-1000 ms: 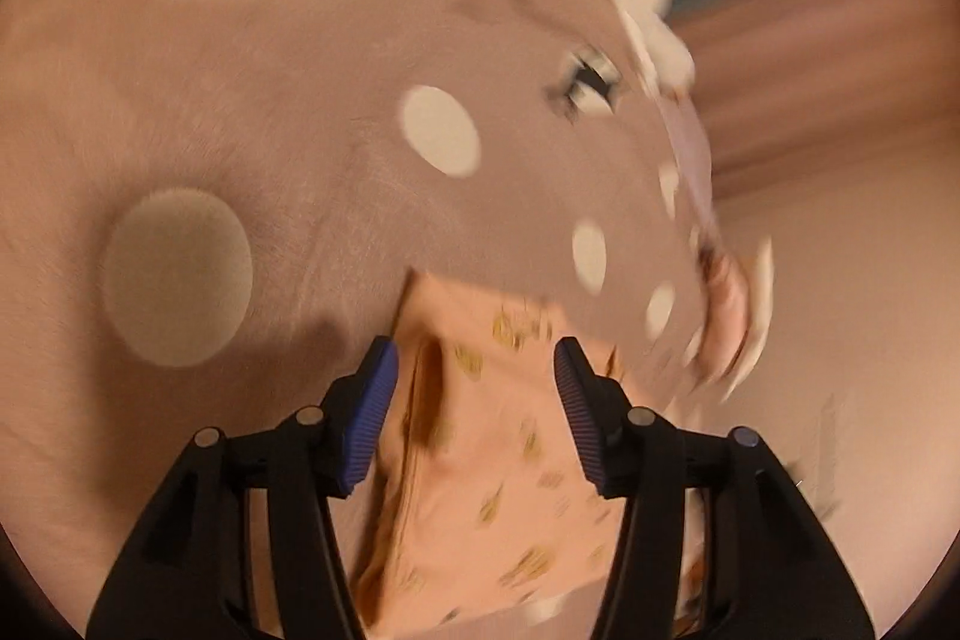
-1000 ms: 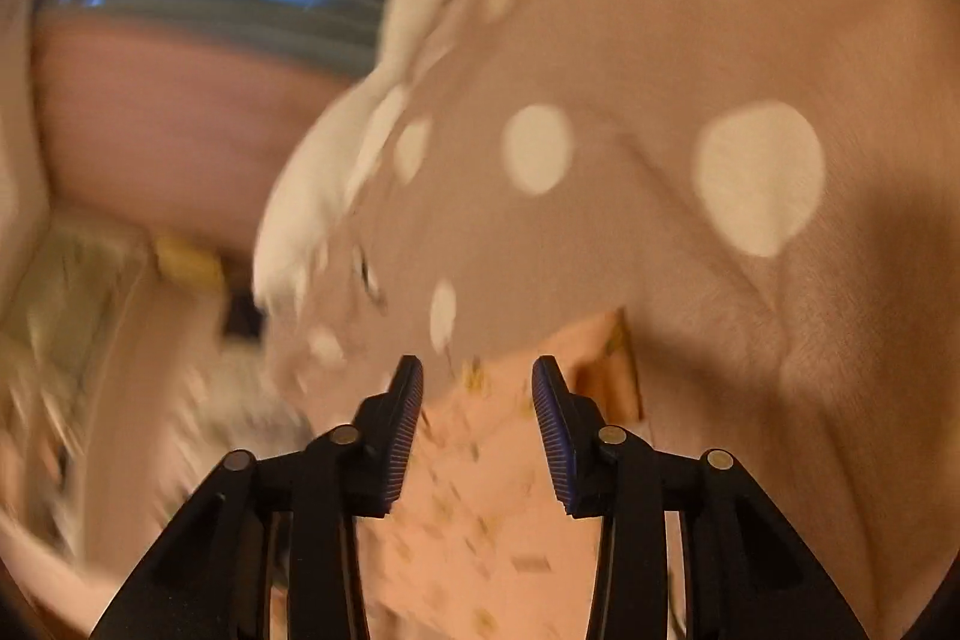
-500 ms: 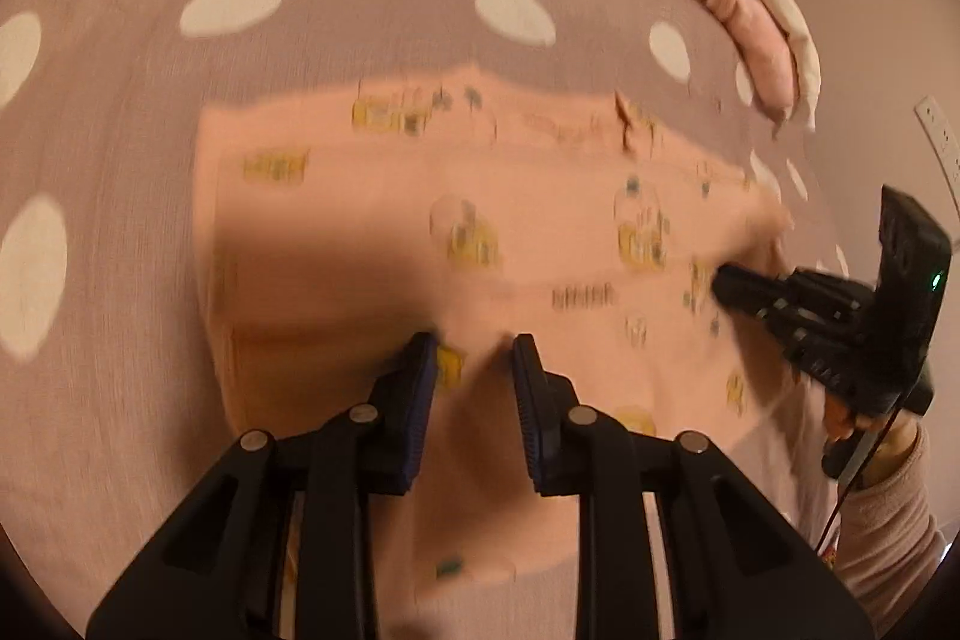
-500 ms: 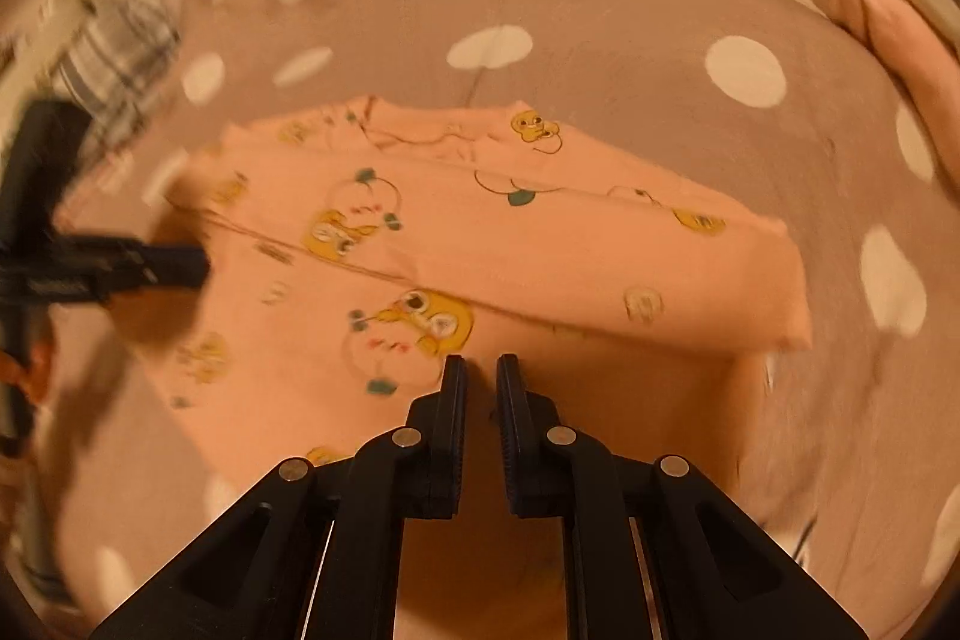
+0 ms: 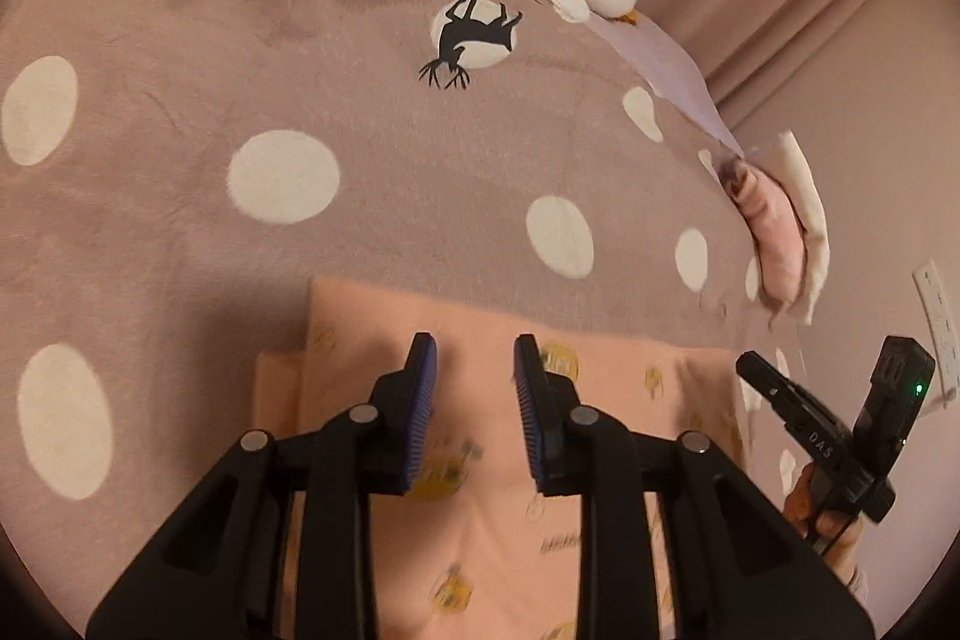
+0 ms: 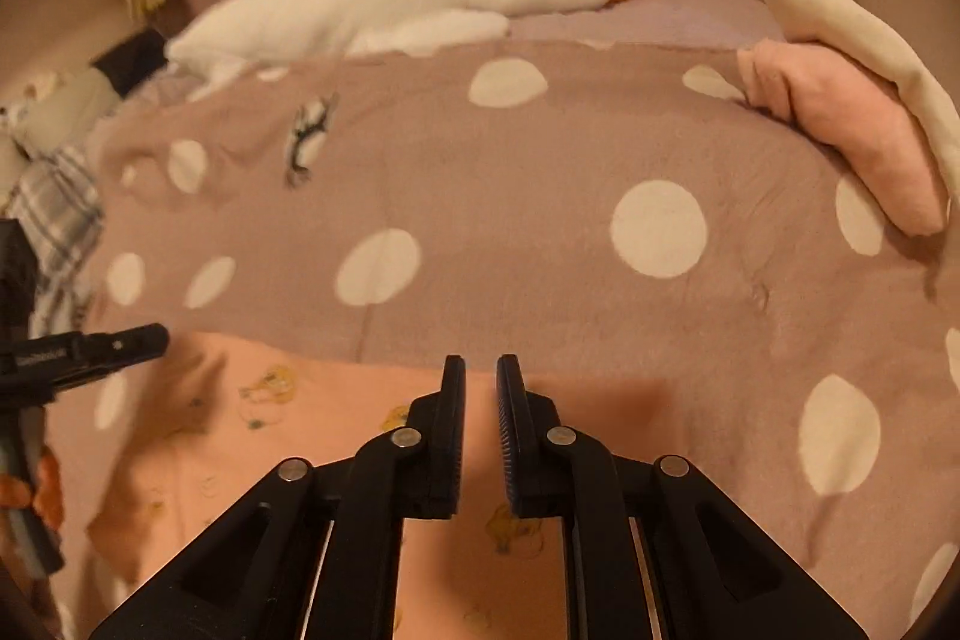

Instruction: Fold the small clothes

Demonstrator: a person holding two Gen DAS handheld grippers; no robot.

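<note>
Peach garment [image 5: 480,532] now folded over, left tongs [image 5: 474,370] and right tongs [image 6: 480,388] closed further, gripping nothing.

We read "DAS" in pale letters on right gripper [image 5: 757,370], along its finger, left wrist view. Small pale lettering on left gripper [image 6: 150,337] finger in right wrist view: too blurred to read. Faint printed word on peach garment [image 5: 486,550]: illegible.

A: where was everything?
B: garment [image 6: 312,436] lay on the bed [image 6: 540,244] nearest the cameras. Goose plush [image 6: 384,4] at the far edge, folded pile [image 6: 840,130] off right.
</note>
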